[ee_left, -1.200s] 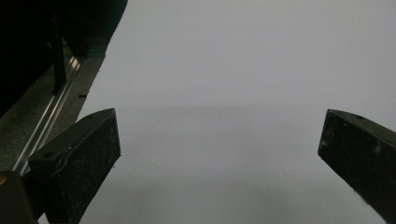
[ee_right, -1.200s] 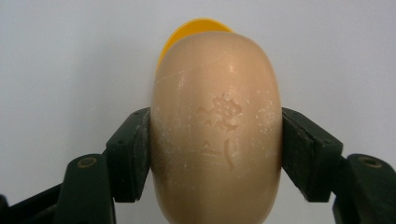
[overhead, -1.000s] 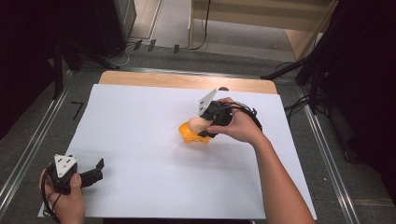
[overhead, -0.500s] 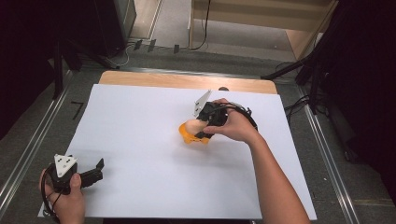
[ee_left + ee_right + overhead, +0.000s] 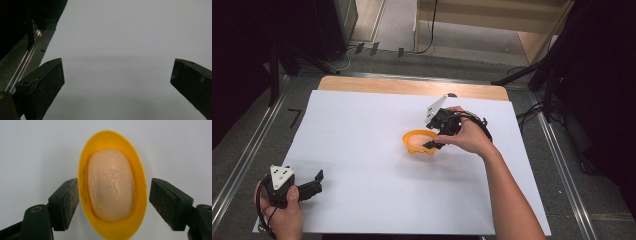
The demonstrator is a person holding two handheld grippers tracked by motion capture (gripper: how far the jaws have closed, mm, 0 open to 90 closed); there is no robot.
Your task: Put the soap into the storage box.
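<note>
My right gripper [image 5: 435, 140] hangs directly over the yellow dish [image 5: 419, 142], and its jaws stand spread wide on either side of it. In the right gripper view the dish [image 5: 112, 185] lies lengthwise between my jaws, its long axis running away from me. The jaw on the left of that view sits right at the dish's rim, close enough that I cannot tell whether it touches; the jaw on the right stands apart from the rim with a strip of white sheet [image 5: 175, 150] showing between. Nothing is gripped. Inside the dish rests a pale oval bar of soap [image 5: 111, 185], filling most of the hollow, with faint raised marks on its upper face.

My left gripper [image 5: 309, 186] rests low at my near left corner of the sheet [image 5: 362, 150], well apart from the dish. Its jaws [image 5: 117, 82] are spread wide too, holding nothing, with bare white sheet between and ahead of them and the table's metal rail [image 5: 22, 72] off to their left.
</note>
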